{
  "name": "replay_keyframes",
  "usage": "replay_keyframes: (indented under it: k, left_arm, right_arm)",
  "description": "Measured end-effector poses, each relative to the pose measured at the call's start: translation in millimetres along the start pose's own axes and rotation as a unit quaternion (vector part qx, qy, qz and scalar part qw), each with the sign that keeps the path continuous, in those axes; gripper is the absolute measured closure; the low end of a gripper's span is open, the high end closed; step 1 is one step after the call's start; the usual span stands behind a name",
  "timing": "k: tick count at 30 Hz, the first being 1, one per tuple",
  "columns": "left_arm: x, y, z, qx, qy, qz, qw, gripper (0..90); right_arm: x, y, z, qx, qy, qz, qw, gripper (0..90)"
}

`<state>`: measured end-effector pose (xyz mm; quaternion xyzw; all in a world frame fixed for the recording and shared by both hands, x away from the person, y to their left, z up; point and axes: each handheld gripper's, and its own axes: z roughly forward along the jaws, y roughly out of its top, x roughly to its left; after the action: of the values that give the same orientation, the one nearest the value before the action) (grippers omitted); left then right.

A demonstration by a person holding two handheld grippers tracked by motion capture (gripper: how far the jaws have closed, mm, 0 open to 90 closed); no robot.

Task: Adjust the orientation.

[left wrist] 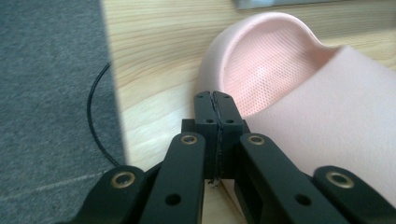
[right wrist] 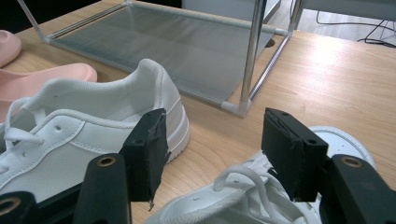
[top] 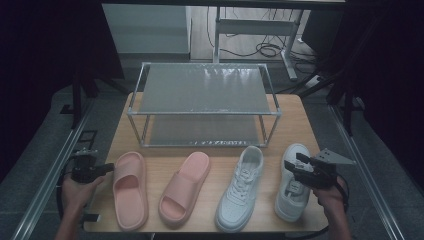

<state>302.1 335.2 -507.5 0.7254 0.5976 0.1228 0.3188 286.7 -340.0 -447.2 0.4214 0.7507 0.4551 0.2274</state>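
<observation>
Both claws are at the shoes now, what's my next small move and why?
Probably open the left claw: its jaws are shut, tips beside the heel rim of the outer pink slide, so it can't grip. The right claw already stands open above the right sneaker.

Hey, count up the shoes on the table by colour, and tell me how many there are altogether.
Pink slides: 2, left one and right one
White sneakers: 2, left one and right one
Total: 4 shoes
</observation>
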Motion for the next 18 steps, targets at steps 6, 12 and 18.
replay_keyframes:
  k: [6, 12, 18]
  left_arm:
    - [-21.0, 13.6, 15.4, 0.006, -0.016, 0.025, 0.9995, 90.0]
    - [-37.3, 23.1, 26.0, 0.010, -0.027, 0.041, 0.9987, 90.0]
    - [-46.5, 27.4, 30.4, 0.009, -0.034, 0.047, 0.9983, 90.0]
  right_arm:
    - [-0.2, -0.7, 1.2, 0.005, 0.003, 0.002, 1.0000, 41.1]
    - [0.0, -1.0, 2.1, 0.009, 0.006, 0.001, 0.9999, 40.9]
    - [-0.2, -1.6, 3.2, 0.014, 0.008, 0.000, 0.9999, 40.8]
